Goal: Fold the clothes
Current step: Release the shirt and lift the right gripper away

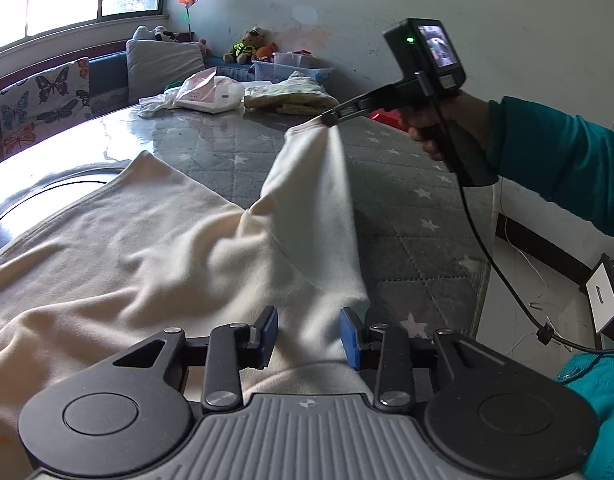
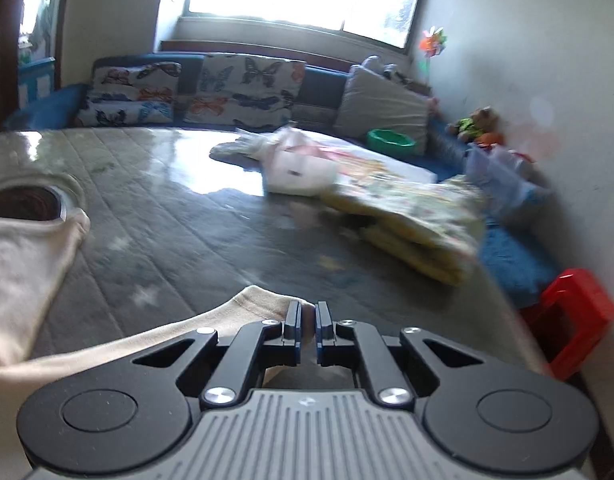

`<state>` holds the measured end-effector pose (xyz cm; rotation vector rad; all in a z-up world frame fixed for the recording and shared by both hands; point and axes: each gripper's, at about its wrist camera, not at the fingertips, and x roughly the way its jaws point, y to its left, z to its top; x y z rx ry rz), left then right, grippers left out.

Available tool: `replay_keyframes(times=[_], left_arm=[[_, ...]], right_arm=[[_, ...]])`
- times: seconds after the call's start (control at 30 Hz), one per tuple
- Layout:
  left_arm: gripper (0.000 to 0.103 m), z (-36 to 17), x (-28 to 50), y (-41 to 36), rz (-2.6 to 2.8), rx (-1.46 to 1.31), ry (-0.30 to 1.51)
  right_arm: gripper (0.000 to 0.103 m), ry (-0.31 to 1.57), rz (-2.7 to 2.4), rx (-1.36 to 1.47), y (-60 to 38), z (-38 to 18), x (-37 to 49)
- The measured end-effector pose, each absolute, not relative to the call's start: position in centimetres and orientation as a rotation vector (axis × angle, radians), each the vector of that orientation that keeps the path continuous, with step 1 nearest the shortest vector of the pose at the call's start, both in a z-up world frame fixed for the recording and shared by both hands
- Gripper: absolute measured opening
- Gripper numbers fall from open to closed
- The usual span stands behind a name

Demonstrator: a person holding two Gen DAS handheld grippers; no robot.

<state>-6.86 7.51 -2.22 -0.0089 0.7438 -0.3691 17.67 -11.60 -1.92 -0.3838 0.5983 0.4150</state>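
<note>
A cream garment [image 1: 119, 248] lies spread on the grey quilted star-pattern table [image 1: 235, 148]. My right gripper [image 1: 331, 118] is shut on the end of its sleeve [image 1: 315, 184] and holds it lifted above the table. In the right wrist view the gripper [image 2: 308, 320] pinches cream fabric [image 2: 263, 304] between its pads, and the garment's body [image 2: 23, 252] shows at the left. My left gripper [image 1: 309, 334] is open, its blue pads either side of the garment's near edge, with fabric between and below them.
A folded yellow patterned cloth [image 1: 289, 98] [image 2: 419, 216] and a white plastic bag [image 1: 207, 94] lie at the table's far side. A clear bin [image 1: 291, 68] and toys sit behind. A red stool [image 2: 571, 312] stands right of the table. Butterfly cushions [image 2: 243, 88] line the bench.
</note>
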Motion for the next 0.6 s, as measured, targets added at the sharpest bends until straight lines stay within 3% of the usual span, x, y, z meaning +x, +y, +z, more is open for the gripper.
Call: replay_keyframes(times=[0.3, 0.4, 0.6], left_arm=[[0.041, -2.9, -7.3, 6.9, -0.415, -0.003, 0.759], [0.041, -2.6, -7.6, 7.1, -0.407, -0.006, 0.756], [0.044, -0.3, -8.1, 10.3, -0.288, -0.037, 0.698]], right_arm=[[0.006, 0.68, 0.304, -0.418, -15.8, -4.7, 16.3], [0.019, 0.65, 0.284, -0.434, -15.8, -4.6, 16.0], [0.027, 0.6, 0.371, -0.423, -13.8, -2.2, 15.5]])
